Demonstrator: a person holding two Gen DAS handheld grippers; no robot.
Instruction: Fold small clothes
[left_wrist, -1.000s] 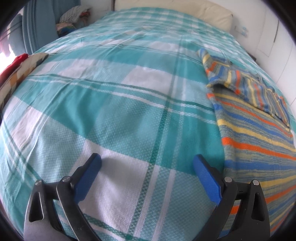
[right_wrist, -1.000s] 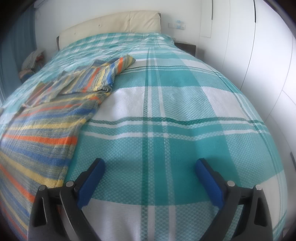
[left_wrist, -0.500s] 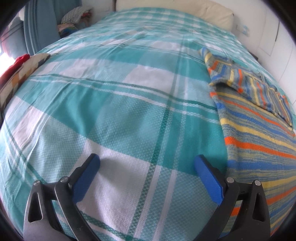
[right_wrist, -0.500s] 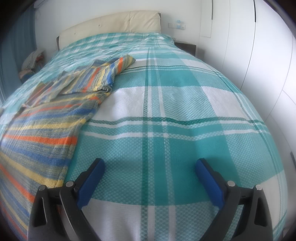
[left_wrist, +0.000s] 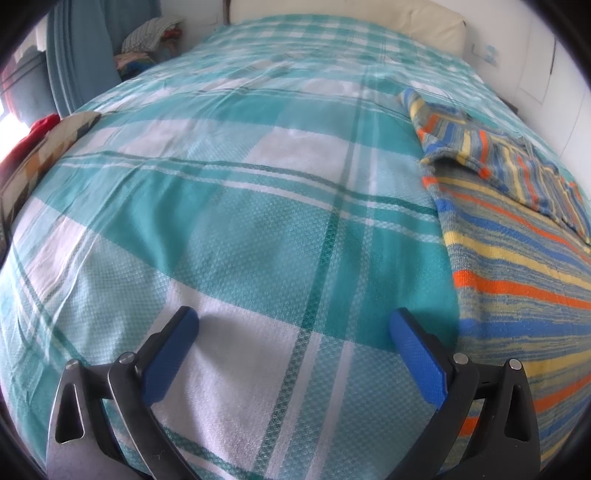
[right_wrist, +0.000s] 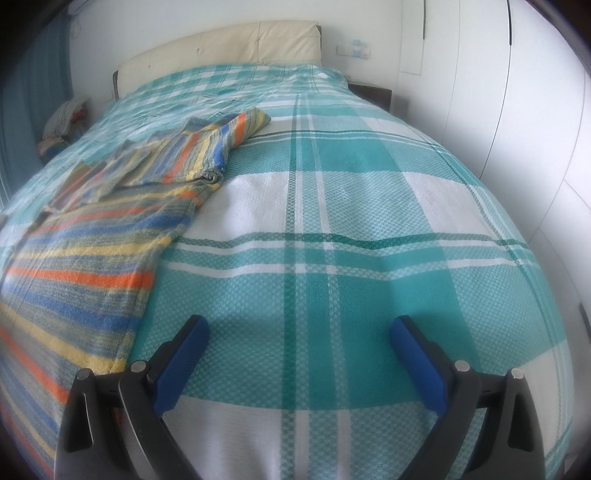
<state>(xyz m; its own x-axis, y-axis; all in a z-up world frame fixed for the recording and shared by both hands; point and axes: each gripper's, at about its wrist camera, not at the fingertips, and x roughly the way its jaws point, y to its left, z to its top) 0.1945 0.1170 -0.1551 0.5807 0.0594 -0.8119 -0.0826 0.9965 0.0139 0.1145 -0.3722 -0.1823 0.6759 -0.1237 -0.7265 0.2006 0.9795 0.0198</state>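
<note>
A striped knit garment (left_wrist: 517, 266) in blue, yellow, orange and grey lies flat on the teal plaid bedspread (left_wrist: 258, 229), with a sleeve (left_wrist: 454, 136) folded across its upper part. It lies to the right of my left gripper (left_wrist: 295, 325), which is open and empty just above the bedspread. In the right wrist view the garment (right_wrist: 81, 258) lies to the left of my right gripper (right_wrist: 299, 332), also open and empty over the bedspread (right_wrist: 369, 221). Its folded sleeve (right_wrist: 207, 147) points toward the headboard.
A cream headboard (right_wrist: 221, 48) stands at the far end. White wardrobe doors (right_wrist: 517, 92) run along the right side, with a dark nightstand (right_wrist: 369, 92) beside them. A patterned cushion (left_wrist: 44, 155) and a pile of clothes (left_wrist: 147, 40) lie past the bed's left edge.
The left gripper has shifted slightly left and back, so the garment sits a little further right in its view. The right gripper has not moved. Both stay open.
</note>
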